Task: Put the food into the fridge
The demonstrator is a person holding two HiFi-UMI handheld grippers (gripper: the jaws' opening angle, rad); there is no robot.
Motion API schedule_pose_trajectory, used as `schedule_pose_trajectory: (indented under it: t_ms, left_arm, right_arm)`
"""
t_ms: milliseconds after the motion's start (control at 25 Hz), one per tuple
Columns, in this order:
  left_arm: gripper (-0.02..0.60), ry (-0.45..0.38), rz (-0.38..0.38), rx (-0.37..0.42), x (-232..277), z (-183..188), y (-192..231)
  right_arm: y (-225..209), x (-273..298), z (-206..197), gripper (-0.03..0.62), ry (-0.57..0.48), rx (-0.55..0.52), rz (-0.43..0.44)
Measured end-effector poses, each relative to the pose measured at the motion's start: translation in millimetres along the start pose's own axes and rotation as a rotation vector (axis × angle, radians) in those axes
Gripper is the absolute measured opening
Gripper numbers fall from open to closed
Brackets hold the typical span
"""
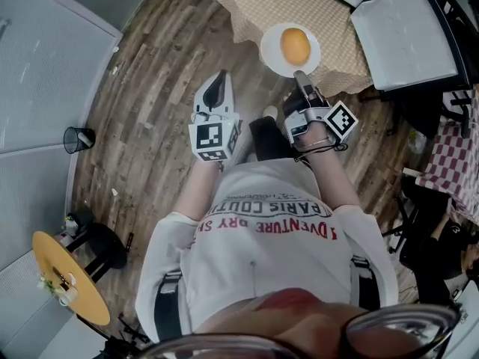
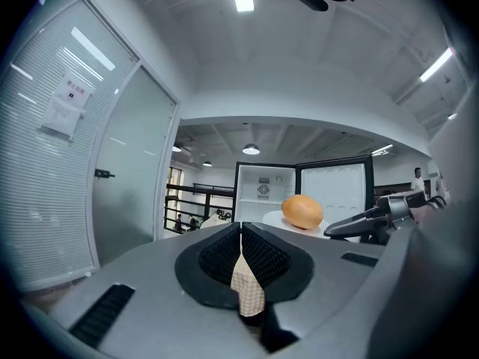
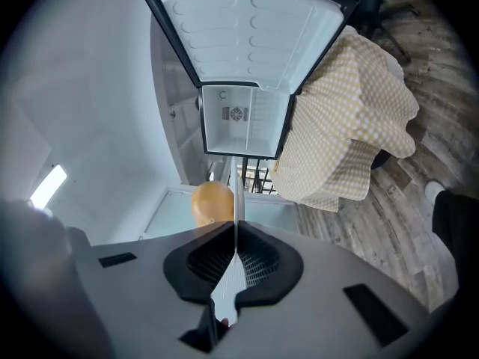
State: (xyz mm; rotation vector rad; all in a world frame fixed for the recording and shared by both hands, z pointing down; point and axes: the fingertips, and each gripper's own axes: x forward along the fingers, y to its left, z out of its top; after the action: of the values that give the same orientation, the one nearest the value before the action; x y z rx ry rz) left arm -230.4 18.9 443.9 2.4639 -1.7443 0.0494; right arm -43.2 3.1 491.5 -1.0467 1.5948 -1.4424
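**Head view.** The person stands on the wood floor (image 1: 150,88) with both grippers held out in front. The right gripper (image 1: 300,78) is clenched on the near rim of a white plate (image 1: 269,52). An orange (image 1: 295,45) lies at the middle of the plate. The plate overlaps the near edge of the table with the checked cloth (image 1: 254,6). The left gripper (image 1: 215,88) is beside the right one and apart from the plate, with nothing in it. Only this view shows a black bin (image 1: 77,137) at the left wall and a round yellow table (image 1: 82,290) in the lower left corner.

**Left gripper view.** The left gripper's pads meet at their tips, so the claw is clenched and empty. A strip of checked pattern shows through the slit below them. Beyond the jaws the fridge (image 2: 263,189) stands open, its door (image 2: 337,185) swung to the right. This view also shows the orange on the plate from the side, and the right gripper's jaws closed on the plate's rim. A glass wall with blinds (image 2: 45,163) fills the left side.

**Right gripper view.** This picture is rolled. The plate appears edge-on as a thin white line running out from between the clamped pads, with the orange on its left side. The open fridge lies straight ahead, and its door shelves are seen only here. The checked cloth hangs over the table's corner at the right.
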Motion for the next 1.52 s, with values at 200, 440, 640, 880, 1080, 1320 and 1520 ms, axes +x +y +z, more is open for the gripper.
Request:
schedule_pose_trajectory:
  t_ms: [200,440,640,880,1080,1320,1520]
  left_arm:
    - [0.028,0.01,0.012,-0.006,58.6,0.6,14.2]
    - [0.028,0.007,-0.02,-0.005,153.5,18.1,22.8]
    - [0.028,0.012,-0.06,-0.002,242.0,31.0,15.9]
    - [0.028,0.006,-0.126,0.016,335.4,46.9,3.2]
    - [0.028,0.021,-0.176,0.014,383.0,48.1,-9.8]
    - [0.028,0.042,-0.284,0.016,429.6,47.9,-30.1]
    - [0.028,0.067,-0.382,0.03,472.4,46.4,-40.8]
  right_arm:
    - [-11.5,53.8,29.6,0.032,0.003,0.008,-0.003]
    - [-8.6,129.7,83.2,0.032,-0.009,-0.007,0.011]
    - [-7.0,182.2,144.0,0.032,-0.045,0.0,0.014]
    - [-9.6,228.2,205.4,0.032,-0.103,0.003,0.021]
    - [-16.5,244.5,237.4,0.032,-0.139,0.0,-0.003]
    - [-23.5,251.6,272.5,0.032,-0.237,-0.005,-0.033]
    - [-25.5,270.0,295.1,0.032,-0.313,-0.005,-0.049]
